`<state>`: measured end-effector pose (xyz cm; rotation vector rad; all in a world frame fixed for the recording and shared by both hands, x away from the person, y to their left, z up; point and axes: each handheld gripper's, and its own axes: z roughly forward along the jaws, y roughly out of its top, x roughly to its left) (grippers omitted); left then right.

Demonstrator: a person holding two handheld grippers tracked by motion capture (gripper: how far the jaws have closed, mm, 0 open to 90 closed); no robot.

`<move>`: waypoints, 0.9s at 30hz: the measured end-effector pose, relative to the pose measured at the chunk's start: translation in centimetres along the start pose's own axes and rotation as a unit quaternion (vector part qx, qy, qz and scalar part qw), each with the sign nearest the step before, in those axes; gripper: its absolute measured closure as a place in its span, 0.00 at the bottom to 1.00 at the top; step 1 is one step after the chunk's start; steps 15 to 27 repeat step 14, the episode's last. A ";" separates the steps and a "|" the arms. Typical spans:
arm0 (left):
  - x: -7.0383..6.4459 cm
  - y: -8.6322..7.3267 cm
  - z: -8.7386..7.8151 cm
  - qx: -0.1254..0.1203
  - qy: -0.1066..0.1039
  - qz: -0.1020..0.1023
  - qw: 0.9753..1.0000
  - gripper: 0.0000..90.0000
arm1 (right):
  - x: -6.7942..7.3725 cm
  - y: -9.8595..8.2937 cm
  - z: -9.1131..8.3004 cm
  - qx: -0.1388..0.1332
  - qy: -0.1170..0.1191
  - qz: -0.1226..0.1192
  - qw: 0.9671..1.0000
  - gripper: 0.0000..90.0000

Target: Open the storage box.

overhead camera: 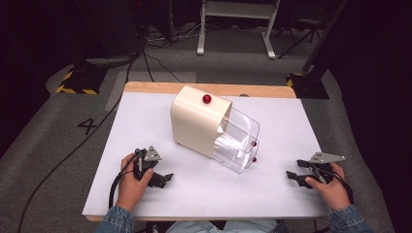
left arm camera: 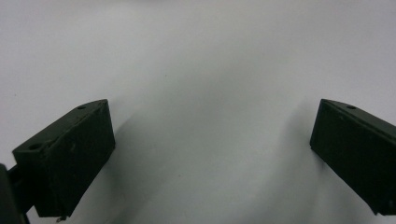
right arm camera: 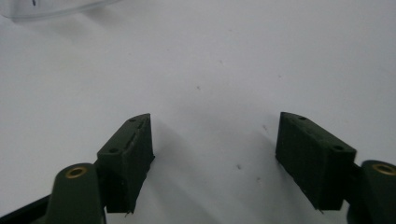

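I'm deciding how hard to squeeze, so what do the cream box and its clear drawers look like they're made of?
The cream box looks like hard moulded plastic: smooth, opaque, rounded edges, a soft sheen. The clear drawers appear to be rigid transparent plastic, possibly acrylic; the white table cover shows through them and their edges catch glints. The red knobs look glossy, perhaps plastic; they are too small to tell.

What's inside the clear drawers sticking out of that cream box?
The clear drawers look empty, only see-through walls and red knobs. The cream box hides their back ends.

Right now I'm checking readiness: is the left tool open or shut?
Open: the left tool has its jaws set wide apart over the bare white table.
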<state>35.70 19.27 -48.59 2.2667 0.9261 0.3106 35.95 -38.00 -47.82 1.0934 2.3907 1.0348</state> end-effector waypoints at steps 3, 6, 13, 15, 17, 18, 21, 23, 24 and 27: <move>0.0 0.0 0.0 0.000 0.000 0.000 1.000 0.00 | 0.4 -0.2 0.2 -0.006 -0.005 -0.011 1.000 0.25; 0.0 0.0 0.0 0.000 0.000 0.000 1.000 0.00 | 0.6 -0.3 0.3 -0.004 -0.028 -0.007 1.000 0.15; 0.1 0.1 0.0 0.002 -0.002 0.001 1.000 0.00 | 0.4 -0.2 0.3 0.000 -0.027 -0.004 1.000 0.14; 0.1 0.1 0.0 0.002 -0.002 0.001 1.000 0.00 | 0.4 -0.2 0.4 0.000 -0.027 -0.002 1.000 0.14; 0.1 0.1 0.0 0.002 -0.002 0.001 1.000 0.00 | 0.4 -0.2 0.4 0.000 -0.027 -0.002 1.000 0.14; 0.1 0.1 0.0 0.002 -0.002 0.001 1.000 0.00 | 0.4 -0.2 0.4 0.000 -0.027 -0.002 1.000 0.14; 0.1 0.1 0.0 0.002 -0.002 0.001 1.000 0.00 | 0.4 -0.2 0.4 0.000 -0.027 -0.002 1.000 0.14; 0.1 0.1 0.0 0.002 -0.002 0.001 1.000 0.00 | 0.4 -0.2 0.4 0.000 -0.027 -0.002 1.000 0.14; 0.1 0.1 0.0 0.002 -0.002 0.001 1.000 0.00 | 0.4 -0.2 0.4 0.000 -0.027 -0.002 1.000 0.14; 0.1 0.1 0.0 0.002 -0.002 0.001 1.000 0.00 | 0.4 -0.2 0.4 0.000 -0.027 -0.002 1.000 0.14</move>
